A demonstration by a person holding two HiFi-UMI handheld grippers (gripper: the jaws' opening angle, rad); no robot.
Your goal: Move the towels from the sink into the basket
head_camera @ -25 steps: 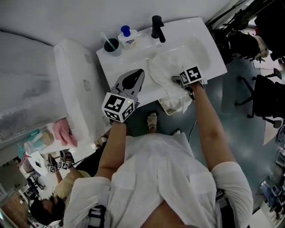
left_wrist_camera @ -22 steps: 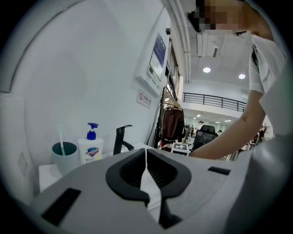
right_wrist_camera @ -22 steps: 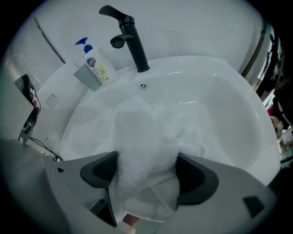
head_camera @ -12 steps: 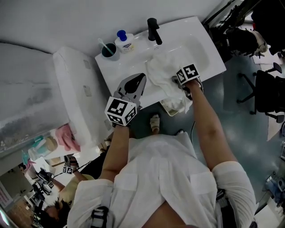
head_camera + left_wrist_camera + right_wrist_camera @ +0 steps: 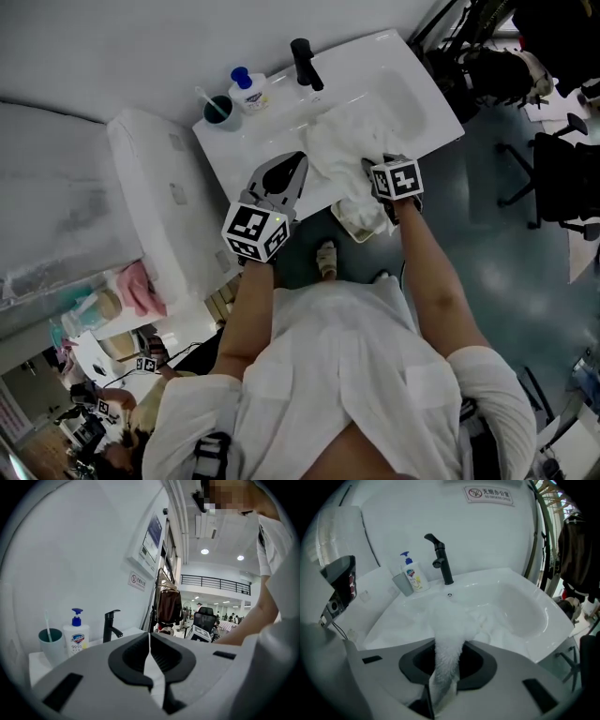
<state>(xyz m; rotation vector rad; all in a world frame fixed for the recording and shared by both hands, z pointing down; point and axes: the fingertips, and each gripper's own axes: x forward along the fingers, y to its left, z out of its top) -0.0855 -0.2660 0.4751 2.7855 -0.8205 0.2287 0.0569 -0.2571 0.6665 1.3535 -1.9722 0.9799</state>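
Observation:
A white towel (image 5: 345, 141) lies bunched in the white sink (image 5: 427, 103) and hangs over its front rim. My right gripper (image 5: 380, 171) is at that rim. In the right gripper view its jaws are closing, and a fold of the towel (image 5: 450, 620) runs between them, pinched in the right gripper (image 5: 449, 645). Below the rim stands the basket (image 5: 361, 223) with white cloth in it. My left gripper (image 5: 284, 167) hovers over the sink's left front part. The left gripper (image 5: 150, 637) is shut with nothing in it.
A black faucet (image 5: 305, 61), a soap bottle (image 5: 246, 89) and a cup (image 5: 217, 108) stand at the sink's back. A white cabinet (image 5: 155, 197) adjoins the sink on the left. Office chairs (image 5: 553, 178) stand on the floor to the right.
The right gripper has drawn back a little toward the sink's front rim, and the towel has come along with it. The left gripper has hardly moved.

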